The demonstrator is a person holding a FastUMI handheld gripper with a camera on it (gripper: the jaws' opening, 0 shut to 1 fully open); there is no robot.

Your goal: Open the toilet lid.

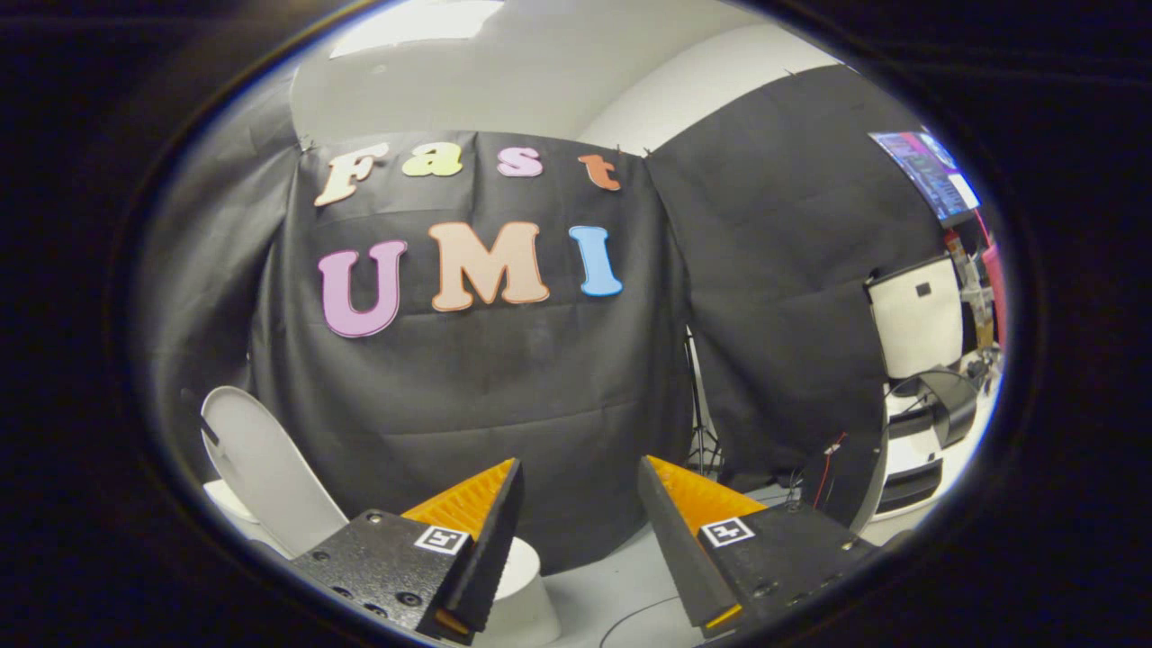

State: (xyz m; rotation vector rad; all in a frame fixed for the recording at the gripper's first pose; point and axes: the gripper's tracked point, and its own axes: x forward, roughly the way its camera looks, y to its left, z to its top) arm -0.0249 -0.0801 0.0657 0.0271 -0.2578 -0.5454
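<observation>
While the tool (576, 486) hung released and grasping nothing, the toilet lid (270, 468) stood upright well off to its left.

The gripper (576, 477) holds its fingers apart with nothing between them; the gap looks onto the black cloth wall (468, 387) beyond. Left of the fingers the toilet lid (270, 468) stands raised against that wall, blocking that side. Partly behind the left finger stands a white pedestal (522, 594). Bare floor (621, 576) lies ahead, crossed by a thin cable (630, 616). Right, a tripod (702, 432) and white furniture (918, 315) crowd the way.
</observation>
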